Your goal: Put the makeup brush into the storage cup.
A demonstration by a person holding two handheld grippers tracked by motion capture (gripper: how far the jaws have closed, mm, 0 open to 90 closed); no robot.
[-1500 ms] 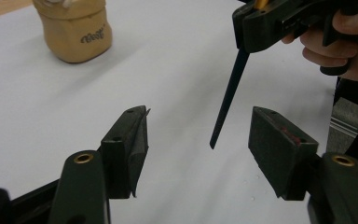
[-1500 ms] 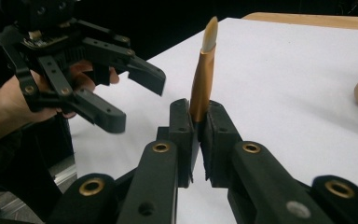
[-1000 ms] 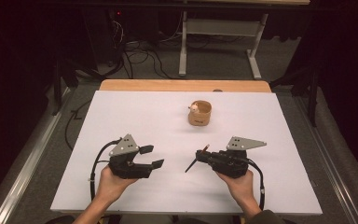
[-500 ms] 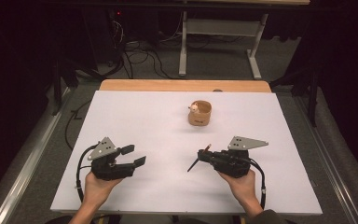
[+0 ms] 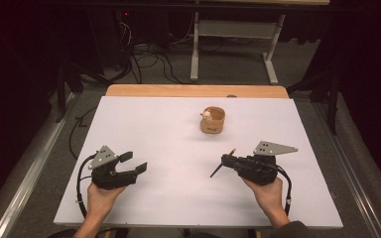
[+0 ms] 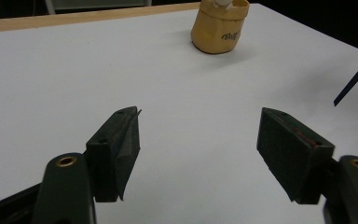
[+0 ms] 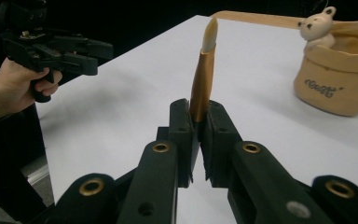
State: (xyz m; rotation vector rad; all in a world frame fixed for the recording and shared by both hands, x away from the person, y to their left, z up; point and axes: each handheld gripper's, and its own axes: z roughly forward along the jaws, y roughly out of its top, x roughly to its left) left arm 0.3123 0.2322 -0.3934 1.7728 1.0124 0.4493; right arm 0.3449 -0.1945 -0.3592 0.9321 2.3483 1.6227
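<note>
Table (image 5: 178, 129) lies bare between left gripper (image 5: 131, 164), jaws just opened wide on nothing, and right gripper (image 5: 226, 161) clamping a brush (image 7: 202, 79); right gripper view reveals its pale tip, near the pouch (image 5: 213, 120).

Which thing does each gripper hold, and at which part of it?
The right gripper is shut on a paintbrush, clamping its copper-coloured ferrule below the pale bristle tip. The left gripper holds nothing; its jaws have just been opening.

Table brightly lit, surroundings dark, shadows soft.
</note>
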